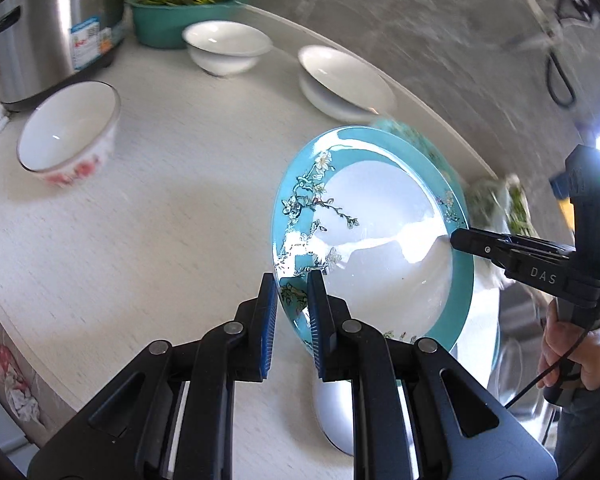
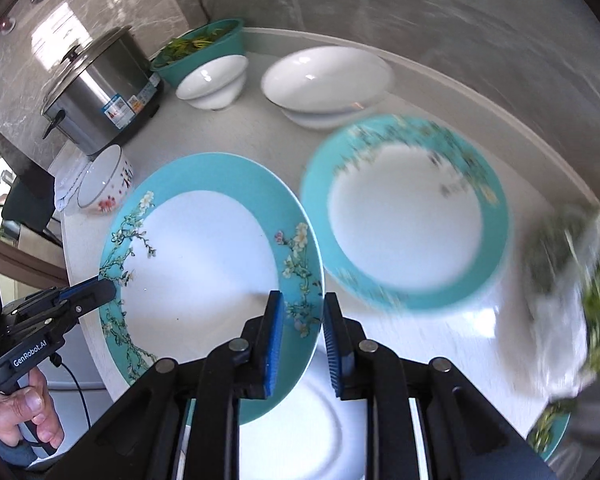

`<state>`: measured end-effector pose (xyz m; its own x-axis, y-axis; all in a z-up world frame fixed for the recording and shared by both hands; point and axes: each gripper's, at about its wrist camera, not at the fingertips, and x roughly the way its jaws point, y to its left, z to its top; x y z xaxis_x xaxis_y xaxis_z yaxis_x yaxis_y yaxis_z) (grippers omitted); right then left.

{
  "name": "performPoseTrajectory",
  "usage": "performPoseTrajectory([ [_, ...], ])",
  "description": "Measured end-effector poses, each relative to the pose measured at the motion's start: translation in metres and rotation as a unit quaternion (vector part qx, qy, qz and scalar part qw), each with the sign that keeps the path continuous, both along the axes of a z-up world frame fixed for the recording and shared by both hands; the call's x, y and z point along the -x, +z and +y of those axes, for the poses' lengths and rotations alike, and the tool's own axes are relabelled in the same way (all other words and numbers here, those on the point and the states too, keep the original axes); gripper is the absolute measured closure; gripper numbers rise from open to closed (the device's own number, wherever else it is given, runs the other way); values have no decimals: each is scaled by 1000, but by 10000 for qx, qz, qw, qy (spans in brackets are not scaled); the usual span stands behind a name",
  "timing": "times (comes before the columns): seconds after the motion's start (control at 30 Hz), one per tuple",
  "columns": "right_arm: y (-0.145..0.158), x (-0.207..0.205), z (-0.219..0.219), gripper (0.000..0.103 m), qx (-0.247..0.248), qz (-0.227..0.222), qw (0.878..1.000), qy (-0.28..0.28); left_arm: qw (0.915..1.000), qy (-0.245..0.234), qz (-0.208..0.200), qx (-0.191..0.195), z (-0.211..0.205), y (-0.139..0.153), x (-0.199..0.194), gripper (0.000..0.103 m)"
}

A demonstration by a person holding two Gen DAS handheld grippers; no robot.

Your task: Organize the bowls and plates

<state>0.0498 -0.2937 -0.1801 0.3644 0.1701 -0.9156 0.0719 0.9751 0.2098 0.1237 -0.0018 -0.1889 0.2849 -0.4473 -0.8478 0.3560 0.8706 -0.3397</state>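
Left wrist view: left tool (image 1: pixel 293 320), blue pads nearly together, clamped on the near rim of a teal floral plate (image 1: pixel 380 240) held tilted above the tabletop (image 1: pixel 140 220) at centre right. Right tool (image 1: pixel 458 238) grips the plate's far rim at right edge. Floral bowl (image 1: pixel 70 132) at left; white bowls (image 1: pixel 226 46) at top.

Right wrist view: right tool (image 2: pixel 302 336) pinches the same plate's rim at lower centre; left tool (image 2: pixel 108 290) grips it at lower left. Second teal plate (image 2: pixel 404 216), blurred, on the tabletop at centre right.
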Motion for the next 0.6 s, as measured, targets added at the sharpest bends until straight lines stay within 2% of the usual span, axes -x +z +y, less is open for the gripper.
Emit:
performPoseTrajectory([
  [0.27,-6,72,-24,82,-132,164,9990,-401,9984,-515,171,-157,-33,-6,58,90],
  [0.6,-40,120,-33,83,-387,460,9962,-626,9943,-887,356,-476,-50,-31,96,90],
])
